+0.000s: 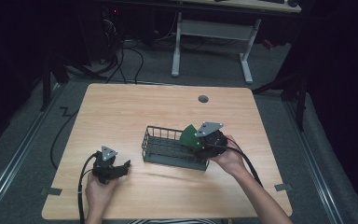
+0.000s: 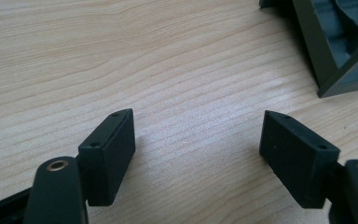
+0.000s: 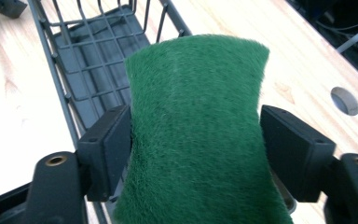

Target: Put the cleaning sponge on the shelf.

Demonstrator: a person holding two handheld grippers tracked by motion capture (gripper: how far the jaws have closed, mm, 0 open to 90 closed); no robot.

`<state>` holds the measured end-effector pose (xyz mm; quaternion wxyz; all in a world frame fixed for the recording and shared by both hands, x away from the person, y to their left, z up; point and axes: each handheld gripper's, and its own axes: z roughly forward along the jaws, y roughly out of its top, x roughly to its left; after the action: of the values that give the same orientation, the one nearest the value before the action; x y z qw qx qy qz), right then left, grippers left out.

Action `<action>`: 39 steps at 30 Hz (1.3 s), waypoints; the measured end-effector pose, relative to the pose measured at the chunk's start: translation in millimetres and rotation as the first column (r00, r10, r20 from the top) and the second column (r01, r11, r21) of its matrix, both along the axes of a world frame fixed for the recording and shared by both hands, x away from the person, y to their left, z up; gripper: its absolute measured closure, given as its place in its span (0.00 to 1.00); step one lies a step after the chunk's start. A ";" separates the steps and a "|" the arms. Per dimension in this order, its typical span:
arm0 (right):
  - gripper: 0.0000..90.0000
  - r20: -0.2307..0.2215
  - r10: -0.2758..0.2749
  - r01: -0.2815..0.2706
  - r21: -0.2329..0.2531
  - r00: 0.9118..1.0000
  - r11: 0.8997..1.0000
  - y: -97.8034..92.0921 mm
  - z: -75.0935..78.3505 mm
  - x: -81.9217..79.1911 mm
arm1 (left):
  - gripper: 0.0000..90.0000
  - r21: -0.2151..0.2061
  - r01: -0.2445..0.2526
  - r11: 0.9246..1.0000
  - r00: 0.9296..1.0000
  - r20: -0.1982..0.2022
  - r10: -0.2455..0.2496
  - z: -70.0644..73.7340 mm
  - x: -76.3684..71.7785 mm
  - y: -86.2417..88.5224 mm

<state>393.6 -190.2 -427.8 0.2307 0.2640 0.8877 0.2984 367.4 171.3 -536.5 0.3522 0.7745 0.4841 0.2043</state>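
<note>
From above, my right gripper [image 1: 196,138] holds the pad [image 1: 189,136] over the basket's [image 1: 165,151] right end, unreleased. My left gripper [image 2: 198,154] idles, jaws wide over bare table [image 2: 121,56]. Right gripper view: jaws pinch the pad [image 3: 196,126]; dropping remains, I judge.

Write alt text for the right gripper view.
The right gripper clamps a green scouring pad between its two black jaws, which pinch in the pad's sides. Behind it stands a dark wire basket on a light wooden table, with a round hole in the tabletop at right.
</note>
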 end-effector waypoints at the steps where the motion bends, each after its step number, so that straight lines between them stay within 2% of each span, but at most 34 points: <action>1: 0.30 -0.004 -0.001 0.001 -0.005 1.000 1.000 0.1 -0.4 -0.4 | 0.30 0.000 0.000 1.000 1.000 0.000 0.000 0.0 0.0 0.0; 4: 0.30 -0.014 0.001 -0.001 -0.002 1.000 1.000 -0.1 -1.9 -0.3 | 0.30 0.001 0.000 1.000 1.000 0.000 0.000 0.0 0.0 -0.1; 7: 0.37 -0.029 0.008 -0.007 0.010 1.000 1.000 -1.0 -2.3 -0.6 | 0.30 0.001 0.000 1.000 1.000 0.000 0.000 0.0 0.0 -0.2; 11: 0.41 -0.032 0.013 -0.012 0.020 0.999 1.000 -2.3 -2.5 -0.4 | 0.30 0.001 0.000 1.000 1.000 0.000 0.000 0.0 0.0 -0.1; 14: 0.41 -0.037 0.007 -0.005 0.044 0.999 0.999 -4.4 -1.4 -0.1 | 0.30 0.000 0.000 1.000 1.000 0.000 0.000 0.0 0.0 0.0; 16: 0.41 -0.025 -0.014 0.016 0.078 1.000 0.997 -9.2 2.5 -1.6 | 0.30 0.000 0.000 1.000 1.000 0.000 0.000 0.0 0.0 0.0; 19: 0.43 -0.018 -0.043 0.045 0.133 0.999 0.990 -17.3 5.0 -5.4 | 0.30 0.001 0.000 1.000 1.000 0.001 0.000 0.0 0.0 -0.2; 24: 0.43 -0.032 -0.084 0.089 0.173 0.996 0.981 -31.5 4.1 -7.2 | 0.30 0.001 0.000 1.000 1.000 0.000 0.000 0.0 0.0 -0.1; 25: 0.43 -0.042 -0.107 0.113 0.199 0.993 0.974 -39.9 4.3 -7.9 | 0.30 0.001 0.000 1.000 1.000 0.001 0.000 0.0 0.0 -0.2; 28: 0.44 -0.036 -0.134 0.138 0.223 0.990 0.965 -48.3 7.5 -12.0 | 0.30 0.002 0.000 1.000 1.000 0.001 0.000 0.0 0.0 -0.2; 29: 0.44 -0.036 -0.134 0.138 0.223 0.990 0.965 -48.3 7.5 -12.0 | 0.30 0.002 0.000 1.000 1.000 0.001 0.000 0.0 0.0 -0.2; 30: 0.45 -0.034 -0.152 0.156 0.254 0.988 0.955 -56.5 8.8 -15.9 | 0.30 0.002 0.000 1.000 1.000 0.001 0.000 0.0 0.0 -0.2; 32: 0.45 -0.036 -0.160 0.164 0.261 0.986 0.951 -59.3 8.7 -17.0 | 0.30 0.002 0.000 1.000 1.000 0.001 0.000 0.0 -0.1 -0.3; 34: 0.44 -0.042 -0.191 0.195 0.273 0.981 0.942 -71.6 9.2 -20.1 | 0.30 0.005 0.000 1.000 1.000 0.001 0.000 0.0 -0.1 -0.6; 36: 0.44 -0.041 -0.197 0.201 0.281 0.980 0.939 -74.4 9.8 -20.8 | 0.30 0.006 0.000 1.000 1.000 0.002 0.000 -0.1 -0.1 -0.7; 37: 0.45 -0.042 -0.219 0.221 0.317 0.975 0.922 -83.3 11.0 -23.5 | 0.30 0.006 0.000 1.000 1.000 0.002 0.000 -0.1 -0.1 -0.7; 39: 0.45 -0.049 -0.234 0.237 0.331 0.971 0.914 -90.0 10.2 -25.0 | 0.30 0.006 0.000 1.000 1.000 0.002 0.000 -0.1 -0.1 -0.7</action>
<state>368.6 -280.2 -417.6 0.2129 0.4054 0.7870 0.4134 367.3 170.6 -536.6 0.3503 0.7753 0.4832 0.2068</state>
